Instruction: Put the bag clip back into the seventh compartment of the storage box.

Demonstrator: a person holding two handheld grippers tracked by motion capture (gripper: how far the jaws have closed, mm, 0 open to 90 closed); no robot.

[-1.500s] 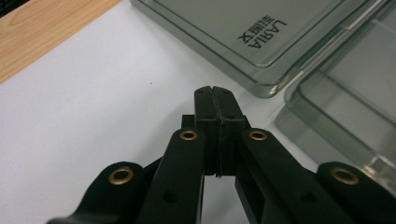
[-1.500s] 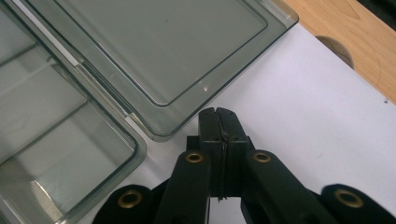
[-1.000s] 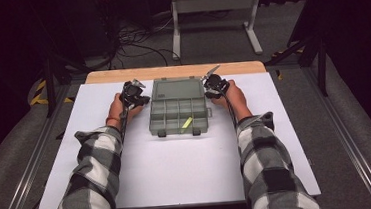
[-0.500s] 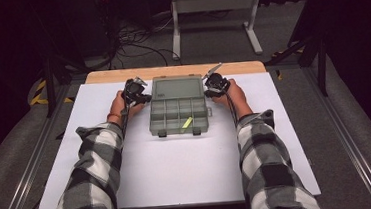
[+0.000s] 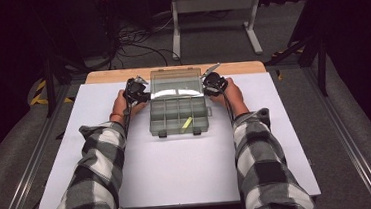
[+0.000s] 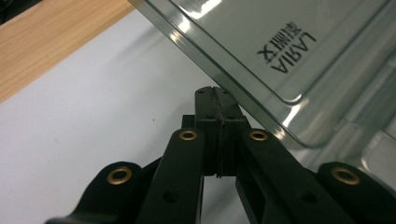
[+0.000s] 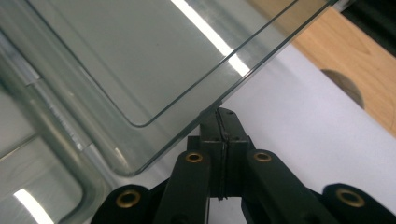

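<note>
Lid [image 5: 175,81] of compartment box [image 5: 178,116] raised, propped at 9 and 3 o'clock edges by left gripper [image 6: 217,100] and right gripper [image 7: 218,116], both closed, nothing gripped; full opening judged left.

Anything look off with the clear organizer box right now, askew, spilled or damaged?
Nothing stands out. The clear plastic compartment box sits square on the white sheet, its lid raised, a yellow-green piece lying inside. No spill or visible damage.

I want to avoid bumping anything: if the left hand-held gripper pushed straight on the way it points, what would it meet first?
Probably the raised clear plastic lid of the grey compartment box: the left hand-held gripper, jaws shut, has its tips right at the lid's edge; actual contact is unclear.
</note>
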